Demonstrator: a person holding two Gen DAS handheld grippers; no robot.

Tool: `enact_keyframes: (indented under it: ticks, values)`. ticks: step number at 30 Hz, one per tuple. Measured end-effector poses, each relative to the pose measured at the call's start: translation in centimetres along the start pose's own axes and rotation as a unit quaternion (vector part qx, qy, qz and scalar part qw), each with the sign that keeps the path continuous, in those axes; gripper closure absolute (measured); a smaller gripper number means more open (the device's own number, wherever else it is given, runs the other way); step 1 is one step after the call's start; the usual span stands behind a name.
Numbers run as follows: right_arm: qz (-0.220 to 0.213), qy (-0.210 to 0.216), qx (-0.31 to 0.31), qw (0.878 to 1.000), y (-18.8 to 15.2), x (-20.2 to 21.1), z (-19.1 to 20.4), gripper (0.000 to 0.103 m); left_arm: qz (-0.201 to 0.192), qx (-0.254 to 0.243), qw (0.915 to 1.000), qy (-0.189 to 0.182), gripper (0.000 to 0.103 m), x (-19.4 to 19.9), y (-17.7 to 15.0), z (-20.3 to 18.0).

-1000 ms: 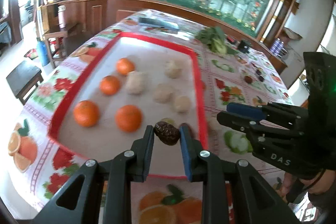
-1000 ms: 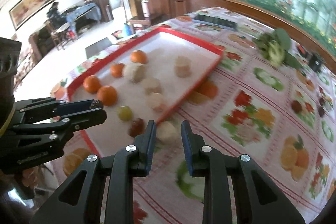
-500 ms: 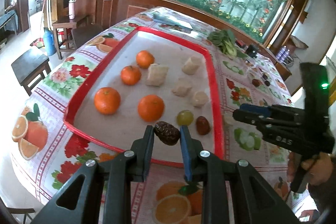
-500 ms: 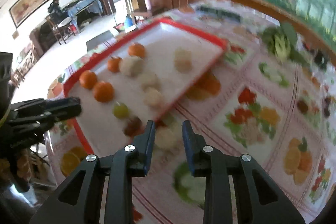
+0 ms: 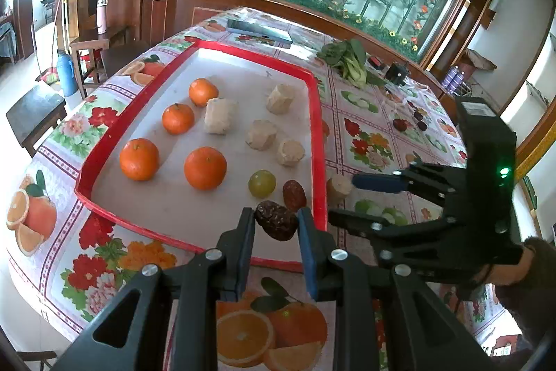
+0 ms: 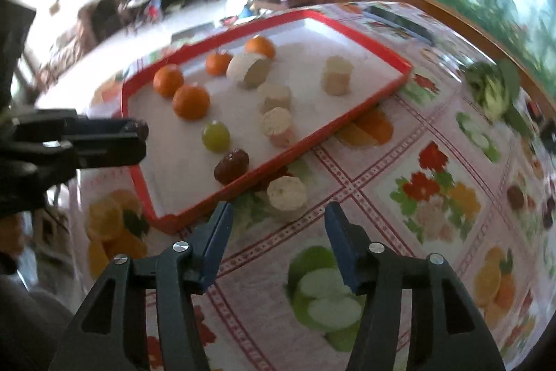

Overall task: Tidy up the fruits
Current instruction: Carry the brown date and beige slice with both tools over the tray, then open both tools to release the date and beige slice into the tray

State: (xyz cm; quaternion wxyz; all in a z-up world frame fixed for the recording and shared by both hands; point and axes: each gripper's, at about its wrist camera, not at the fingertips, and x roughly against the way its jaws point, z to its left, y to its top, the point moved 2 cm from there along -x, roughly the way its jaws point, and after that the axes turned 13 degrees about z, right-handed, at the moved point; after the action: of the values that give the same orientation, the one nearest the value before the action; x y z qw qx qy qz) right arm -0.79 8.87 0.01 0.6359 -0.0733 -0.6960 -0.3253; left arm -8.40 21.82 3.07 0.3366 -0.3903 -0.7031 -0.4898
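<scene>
My left gripper (image 5: pixel 276 225) is shut on a dark wrinkled date (image 5: pixel 276 219) and holds it above the near right corner of the red-rimmed tray (image 5: pixel 104 145). The tray holds several oranges (image 5: pixel 205 167), several pale cut fruit pieces (image 5: pixel 260 134), a green grape (image 5: pixel 261 184) and a red date (image 5: pixel 293 195). My right gripper (image 6: pixel 278 218) is open, its jaws wide apart just short of a pale fruit piece (image 6: pixel 287 193) that lies on the tablecloth outside the tray's edge (image 6: pixel 312 141). That piece also shows in the left wrist view (image 5: pixel 337 186).
The table has a fruit-print cloth (image 6: pixel 434 197). A leafy green vegetable (image 5: pixel 347 59) and a small black object (image 5: pixel 396 72) lie at the far right. A flat dark box (image 5: pixel 259 28) lies beyond the tray. A stool (image 5: pixel 31 113) stands left of the table.
My right gripper has opened wide and come close to the pale piece beside the tray. My left gripper still holds the date and has drawn back a little from the tray.
</scene>
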Motion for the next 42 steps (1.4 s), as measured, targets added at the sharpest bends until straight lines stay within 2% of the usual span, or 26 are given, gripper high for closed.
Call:
enact_keyframes:
  ticks: [1,3,4,5,8,11,15,21,28,34,42]
  values:
    - [0.001,-0.001,0.006,1.000,0.1,-0.2,-0.1,0.054,0.000,0.000,1.0000,0.001,0.075,0.0,-0.1,0.0]
    - [0.009,0.000,0.006,1.000,0.3,-1.1,-0.3,0.063,0.000,0.001,1.0000,0.004,0.075,0.1,-0.2,-0.1]
    - [0.014,0.001,0.005,1.000,0.3,-1.3,-0.4,0.074,0.000,0.002,1.0000,0.005,0.075,0.1,-0.2,-0.1]
    - [0.008,-0.002,0.001,1.000,0.3,-1.3,-0.6,0.079,0.000,0.004,1.0000,0.006,0.075,0.1,-0.3,0.0]
    - [0.011,0.013,-0.021,1.000,0.2,-1.0,-1.0,0.079,-0.001,0.011,0.9999,0.010,0.075,0.1,-0.5,0.4]
    - [0.011,0.010,-0.033,0.999,-0.1,-0.4,-1.3,0.079,0.000,0.020,0.9997,0.012,0.075,0.0,-0.7,0.9]
    - [-0.008,0.009,-0.053,0.999,0.0,1.6,-1.8,0.079,0.000,0.027,0.9995,0.016,0.075,0.0,-0.6,1.6]
    - [-0.028,0.042,-0.014,0.999,1.6,2.9,1.9,0.079,0.000,0.037,0.9990,0.024,0.075,-0.4,0.2,2.8]
    - [-0.008,0.067,0.009,0.998,3.7,0.8,4.7,0.079,0.010,0.037,0.9985,0.040,0.075,-1.4,1.1,4.1]
    - [0.016,0.060,0.016,0.998,4.5,-0.8,5.4,0.079,0.020,0.033,0.9981,0.048,0.075,-2.3,1.6,4.7]
    - [0.018,0.052,0.008,0.998,4.6,-1.1,5.6,0.079,0.023,0.031,0.9979,0.053,0.075,-2.7,1.8,5.0]
